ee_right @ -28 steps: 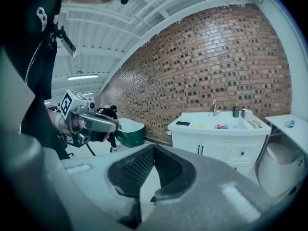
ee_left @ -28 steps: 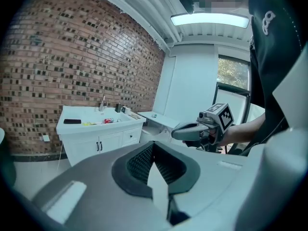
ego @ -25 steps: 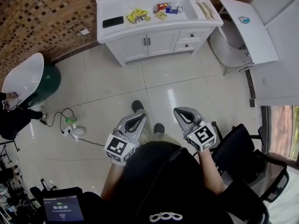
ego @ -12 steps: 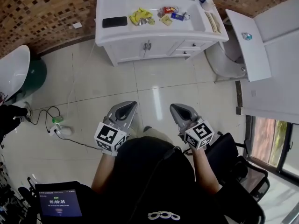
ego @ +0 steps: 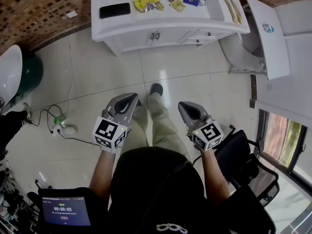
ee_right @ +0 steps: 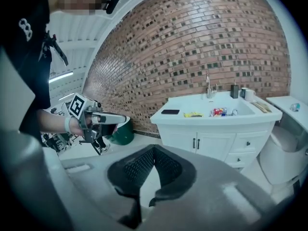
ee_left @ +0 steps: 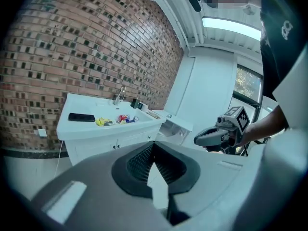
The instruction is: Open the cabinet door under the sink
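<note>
Cabinet doors (ego: 140, 40) under the sink (ego: 204, 11) are sitting closed at twelve o'clock in the head view, below a white counter (ego: 117, 26) carrying a black phone (ego: 115, 9). The left gripper (ego: 127, 99) at eight o'clock and the right gripper (ego: 189, 107) at four o'clock are hovering over the tiled floor (ego: 165, 67), well apart from the doors, each keeping its fingers closed on nothing.

Sink cabinet (ego: 165, 37): well ahead of left hand-held gripper (ego: 128, 100) and right hand-held gripper (ego: 187, 107). Phone (ego: 115, 10): on its top, left end.
</note>
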`<state>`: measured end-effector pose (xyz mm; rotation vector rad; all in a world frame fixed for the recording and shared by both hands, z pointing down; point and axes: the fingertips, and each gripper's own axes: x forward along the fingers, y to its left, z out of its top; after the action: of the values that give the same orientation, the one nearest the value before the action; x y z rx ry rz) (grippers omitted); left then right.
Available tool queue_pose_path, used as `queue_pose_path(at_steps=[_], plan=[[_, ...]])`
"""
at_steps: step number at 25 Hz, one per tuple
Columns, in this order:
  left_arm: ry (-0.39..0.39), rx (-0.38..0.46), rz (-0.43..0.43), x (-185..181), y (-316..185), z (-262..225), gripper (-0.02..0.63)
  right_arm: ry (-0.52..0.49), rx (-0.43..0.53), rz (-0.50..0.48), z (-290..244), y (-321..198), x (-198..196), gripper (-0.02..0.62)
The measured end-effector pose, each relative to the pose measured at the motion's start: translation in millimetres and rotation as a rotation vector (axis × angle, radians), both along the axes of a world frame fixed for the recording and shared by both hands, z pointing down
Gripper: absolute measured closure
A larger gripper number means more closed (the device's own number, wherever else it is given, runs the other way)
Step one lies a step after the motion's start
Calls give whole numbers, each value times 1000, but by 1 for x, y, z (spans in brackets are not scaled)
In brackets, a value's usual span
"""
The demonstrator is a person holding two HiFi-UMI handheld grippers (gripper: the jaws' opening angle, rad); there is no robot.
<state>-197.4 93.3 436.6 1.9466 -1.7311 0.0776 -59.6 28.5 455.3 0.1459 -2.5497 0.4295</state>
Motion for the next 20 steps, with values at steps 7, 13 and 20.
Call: queue_pose_path(at_steps=[7, 13, 20], plan=[[22, -1, 30, 19, -49, 7, 592, -3, -6, -20, 31, -41, -24, 607], [13, -1, 10, 0, -85, 7, 592, -28, 26, -6, 55, -91, -73, 607], [-3, -3, -39, -18, -128, 40, 592, -42, 83, -22, 117, -154, -122, 607]])
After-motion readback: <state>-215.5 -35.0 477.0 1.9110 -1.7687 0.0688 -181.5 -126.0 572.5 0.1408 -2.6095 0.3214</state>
